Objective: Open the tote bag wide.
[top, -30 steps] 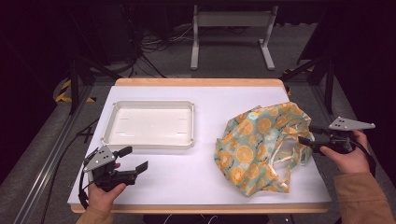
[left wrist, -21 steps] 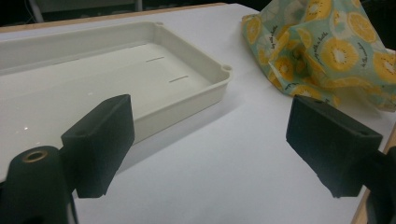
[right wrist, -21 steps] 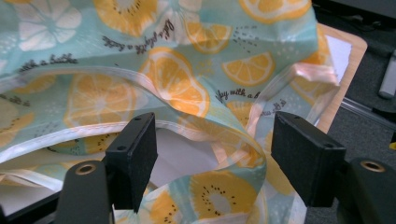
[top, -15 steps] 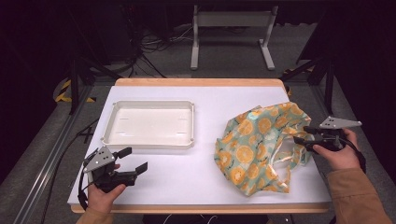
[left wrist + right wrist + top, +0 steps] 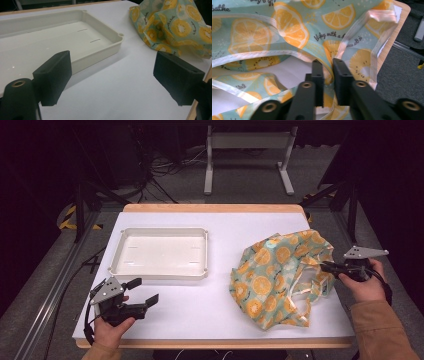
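The right claw [image 5: 327,267] is pinching a fold of the bag [image 5: 276,270], its jaws pressed nearly together with the lemon-print fabric caught between them. In the right gripper view the claw [image 5: 327,72] is gripping the bag [image 5: 287,27] at its edge, with a pale handle strap [image 5: 372,37] looping just to the right of the jaws and the bag's white lining showing to the left and below them. The right hand [image 5: 367,282] is holding this gripper at the bench's [image 5: 200,305] right edge, and the bag is lying crumpled on the bench directly ahead of the claw.

The left claw [image 5: 141,291] is standing spread wide with nothing between its jaws, hovering over the near left corner of the bench, held by the left hand [image 5: 112,325]. In the left gripper view the claw [image 5: 120,75] is facing bare white surface; the tray [image 5: 62,37] is sitting just ahead of the left jaw, and the bag [image 5: 175,25] is lying farther off beyond the right jaw. In the high view the tray [image 5: 120,255] is lying just beyond the left claw, well apart from the bag.
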{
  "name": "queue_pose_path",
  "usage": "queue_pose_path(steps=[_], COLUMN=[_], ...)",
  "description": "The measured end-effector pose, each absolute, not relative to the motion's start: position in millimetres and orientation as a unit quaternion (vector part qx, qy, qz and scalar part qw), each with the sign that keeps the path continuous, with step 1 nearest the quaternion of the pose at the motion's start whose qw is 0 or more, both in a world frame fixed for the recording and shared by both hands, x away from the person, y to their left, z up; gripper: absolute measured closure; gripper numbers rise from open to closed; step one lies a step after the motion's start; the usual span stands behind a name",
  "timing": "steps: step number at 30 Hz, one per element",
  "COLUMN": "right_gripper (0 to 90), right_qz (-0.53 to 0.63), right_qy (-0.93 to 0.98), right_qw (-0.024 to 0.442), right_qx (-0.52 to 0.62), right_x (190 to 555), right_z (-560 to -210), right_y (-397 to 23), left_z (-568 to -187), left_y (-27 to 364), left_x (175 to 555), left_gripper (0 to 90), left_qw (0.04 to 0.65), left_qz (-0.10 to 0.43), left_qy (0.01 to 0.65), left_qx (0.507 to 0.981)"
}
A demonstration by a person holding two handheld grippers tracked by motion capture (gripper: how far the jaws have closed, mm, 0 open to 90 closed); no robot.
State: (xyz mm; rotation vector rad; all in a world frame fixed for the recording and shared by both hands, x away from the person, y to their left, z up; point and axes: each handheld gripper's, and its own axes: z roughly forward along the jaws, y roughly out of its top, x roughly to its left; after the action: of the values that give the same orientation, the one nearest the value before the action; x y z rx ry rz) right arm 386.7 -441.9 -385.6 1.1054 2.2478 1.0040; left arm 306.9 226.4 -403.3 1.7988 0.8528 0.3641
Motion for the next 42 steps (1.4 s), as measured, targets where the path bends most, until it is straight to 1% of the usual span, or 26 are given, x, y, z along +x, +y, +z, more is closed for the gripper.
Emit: queue_pose_path(steps=[3,15,26,32,42], right_gripper=[90.0,90.0,90.0,90.0,90.0], right_qz=[0.365,0.398,0.455,0.49,0.53], right_qy=[0.813,0.803,0.788,0.78,0.765], right_qw=[0.22,0.217,0.219,0.207,0.203], right_qx=[0.396,0.386,0.353,0.331,0.303], right_x=[385,375,357,346,339], right_z=[-383,-371,-338,-319,-301], right_y=[-442,-440,-438,-432,-422], left_z=[-403,-400,-386,-380,-374], left_y=[226,225,214,211,203], left_x=[307,307,305,305,307], left_gripper=[15.9,15.9,15.9,15.9,16.0], left_qw=[0.53,0.53,0.523,0.524,0.527], left_qz=[0.15,0.153,0.155,0.15,0.148], left_qy=[0.359,0.36,0.342,0.336,0.321], left_qx=[0.753,0.753,0.765,0.768,0.773])
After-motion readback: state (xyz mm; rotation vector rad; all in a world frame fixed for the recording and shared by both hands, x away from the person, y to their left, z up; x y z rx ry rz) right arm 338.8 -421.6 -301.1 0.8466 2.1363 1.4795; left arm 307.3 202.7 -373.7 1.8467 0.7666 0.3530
